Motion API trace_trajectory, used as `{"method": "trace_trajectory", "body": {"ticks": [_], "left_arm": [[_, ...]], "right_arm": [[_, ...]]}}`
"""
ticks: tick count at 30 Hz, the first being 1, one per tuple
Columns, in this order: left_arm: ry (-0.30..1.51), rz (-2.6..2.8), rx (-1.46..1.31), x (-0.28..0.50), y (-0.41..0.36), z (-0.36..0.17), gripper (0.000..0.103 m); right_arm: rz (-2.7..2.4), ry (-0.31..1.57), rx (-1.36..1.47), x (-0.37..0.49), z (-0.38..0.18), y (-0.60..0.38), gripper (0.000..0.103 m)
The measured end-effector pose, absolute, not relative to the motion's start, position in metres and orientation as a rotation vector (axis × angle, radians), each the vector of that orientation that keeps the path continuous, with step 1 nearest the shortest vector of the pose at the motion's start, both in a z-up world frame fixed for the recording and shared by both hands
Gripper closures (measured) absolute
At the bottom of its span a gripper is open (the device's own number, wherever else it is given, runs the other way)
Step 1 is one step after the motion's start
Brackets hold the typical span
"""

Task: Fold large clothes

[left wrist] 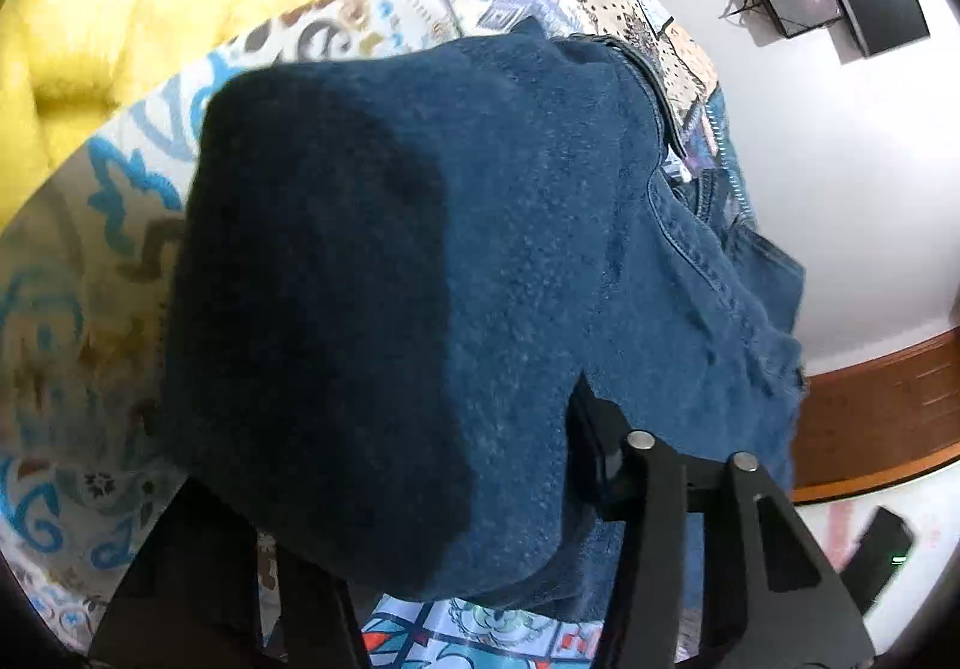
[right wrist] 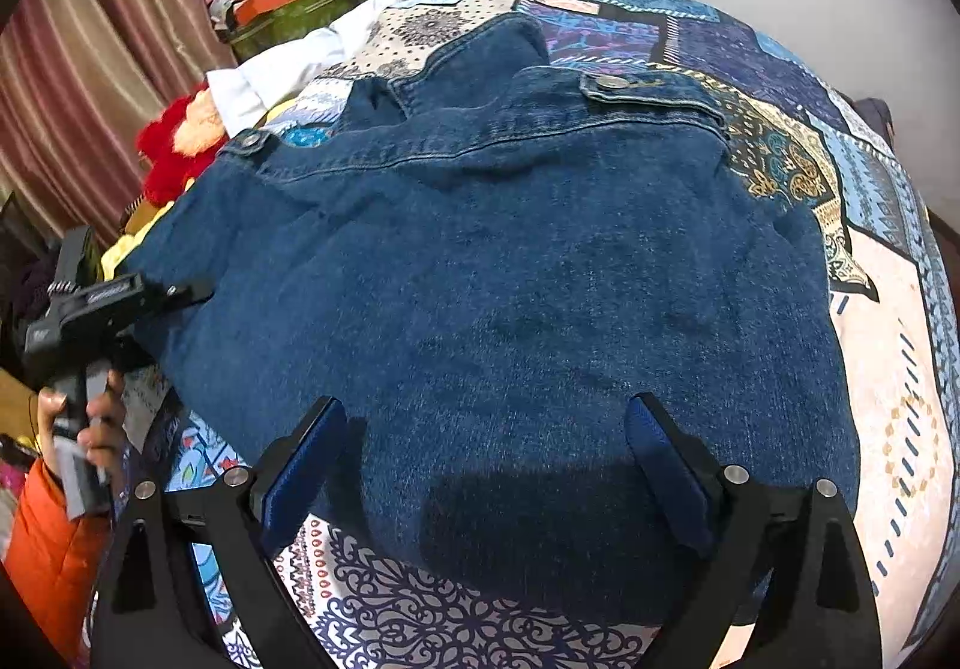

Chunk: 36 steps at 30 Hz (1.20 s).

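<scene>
The denim jacket (right wrist: 492, 279) is lying spread out, back side up, on the bed's patterned bedspread (right wrist: 888, 369), collar and button tabs toward the far wall. The hem end is nearest the right gripper.

The right gripper (right wrist: 486, 465) is hovering just above the near hem with its jaws standing wide apart, blue pads (right wrist: 300, 465) showing on both inner faces and bare denim between them. It is gripping nothing. Judgement: it is lining up over the hem edge, probably to take a hold for the next fold.

The left gripper (right wrist: 114, 303) is sitting at the jacket's left edge, held by the person's hand (right wrist: 90, 429). In its own wrist view, a thick fold of denim (left wrist: 420, 309) is draping over and across the fingers (left wrist: 654, 513), hiding the tips. It appears to be carrying or clamping that side panel, but I cannot tell whether the jaws are together or apart.

Judgement: lifting the left side while the body stays flat would be letting that panel swing inward over the back.

A yellow blanket (left wrist: 120, 9) and a red cloth (right wrist: 168, 153) are lying beside the jacket, well clear of the hem.
</scene>
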<state>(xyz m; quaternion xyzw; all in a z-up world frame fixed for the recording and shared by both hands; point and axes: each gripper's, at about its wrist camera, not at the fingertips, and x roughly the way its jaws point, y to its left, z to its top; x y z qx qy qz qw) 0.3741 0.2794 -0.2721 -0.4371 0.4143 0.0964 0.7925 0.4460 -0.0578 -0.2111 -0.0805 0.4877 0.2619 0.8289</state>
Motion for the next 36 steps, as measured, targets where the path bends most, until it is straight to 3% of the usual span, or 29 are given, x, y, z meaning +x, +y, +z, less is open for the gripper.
{"method": "trace_trajectory", "body": {"ticks": [2,5,14,20,24,30,36], "left_arm": [[0.875,0.232,-0.847,0.373,0.269,-0.259,0.063],[0.822,0.246,-0.707,0.367,0.255,-0.227,0.069],[0.615,0.245,-0.443,0.335,0.231,-0.127,0.071],[0.627,0.288,-0.278,0.337,0.215,-0.120,0.072],[0.632,0.307,-0.259,0.347,0.210,-0.122,0.072],[0.584,0.271,-0.225,0.370,0.191,-0.091,0.074],[0.533,0.151,-0.069,0.406,0.101,-0.067,0.075]], "right_arm": [[0.547,1.044,-0.186,0.444,-0.208,-0.054,0.009],[0.589,1.061,-0.142,0.442,-0.198,-0.049,0.009],[0.740,1.054,-0.177,0.432,-0.199,0.025,0.009],[0.806,1.169,-0.267,0.424,-0.248,0.075,0.009],[0.804,1.161,-0.348,0.419,-0.248,0.087,0.009],[0.794,1.176,-0.093,0.439,-0.204,0.015,0.010],[0.628,1.060,0.104,0.444,-0.145,-0.117,0.010]]}}
